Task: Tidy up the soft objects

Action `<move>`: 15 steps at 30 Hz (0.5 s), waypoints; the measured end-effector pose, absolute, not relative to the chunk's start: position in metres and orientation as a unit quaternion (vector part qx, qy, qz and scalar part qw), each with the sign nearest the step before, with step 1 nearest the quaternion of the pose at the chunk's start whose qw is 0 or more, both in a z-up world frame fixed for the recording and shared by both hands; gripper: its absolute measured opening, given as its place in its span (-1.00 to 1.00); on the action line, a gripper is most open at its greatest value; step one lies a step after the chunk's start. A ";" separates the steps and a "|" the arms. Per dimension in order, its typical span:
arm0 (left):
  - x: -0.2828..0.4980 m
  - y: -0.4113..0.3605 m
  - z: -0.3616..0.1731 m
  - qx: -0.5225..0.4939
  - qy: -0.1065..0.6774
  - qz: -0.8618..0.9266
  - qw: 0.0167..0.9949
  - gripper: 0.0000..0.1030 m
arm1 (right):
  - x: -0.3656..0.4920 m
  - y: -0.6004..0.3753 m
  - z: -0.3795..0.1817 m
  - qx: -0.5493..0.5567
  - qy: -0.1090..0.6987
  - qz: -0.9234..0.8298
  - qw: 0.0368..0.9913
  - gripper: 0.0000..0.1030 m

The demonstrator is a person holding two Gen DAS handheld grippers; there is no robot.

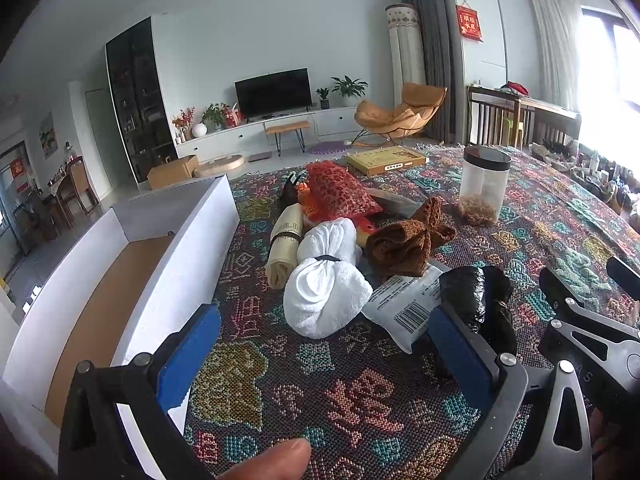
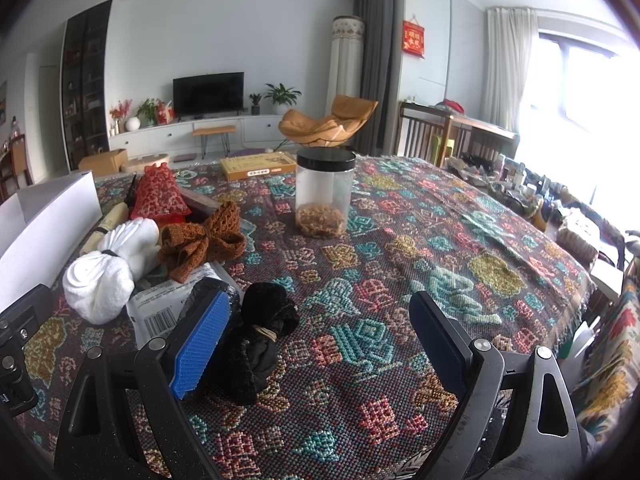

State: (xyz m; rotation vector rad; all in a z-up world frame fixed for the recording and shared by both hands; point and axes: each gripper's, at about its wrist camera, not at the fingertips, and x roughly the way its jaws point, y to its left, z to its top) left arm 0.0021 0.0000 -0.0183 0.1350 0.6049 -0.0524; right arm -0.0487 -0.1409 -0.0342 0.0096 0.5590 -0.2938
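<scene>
A pile of soft items lies on the patterned cloth: a white towel bundle [image 1: 326,284] [image 2: 106,268], a brown knit bundle [image 1: 408,240] [image 2: 200,240], a red net pouch [image 1: 340,190] [image 2: 158,194], a beige roll [image 1: 282,250] and a black tied bundle [image 1: 484,300] [image 2: 260,340]. My left gripper [image 1: 324,356] is open and empty, just short of the white towel. My right gripper [image 2: 320,344] is open; the black bundle lies between its fingers, against the left pad [image 2: 202,344].
An open white cardboard box [image 1: 132,280] with a brown floor stands left of the pile. A clear jar with black lid [image 2: 324,196], a flat yellow box [image 2: 260,166] and a white labelled packet [image 1: 408,308] also lie on the cloth. Cluttered shelves at the right.
</scene>
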 end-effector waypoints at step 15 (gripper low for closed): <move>0.004 0.000 -0.023 0.065 0.306 -0.027 0.950 1.00 | -0.047 -0.141 -0.036 0.005 0.276 -0.145 0.950 0.81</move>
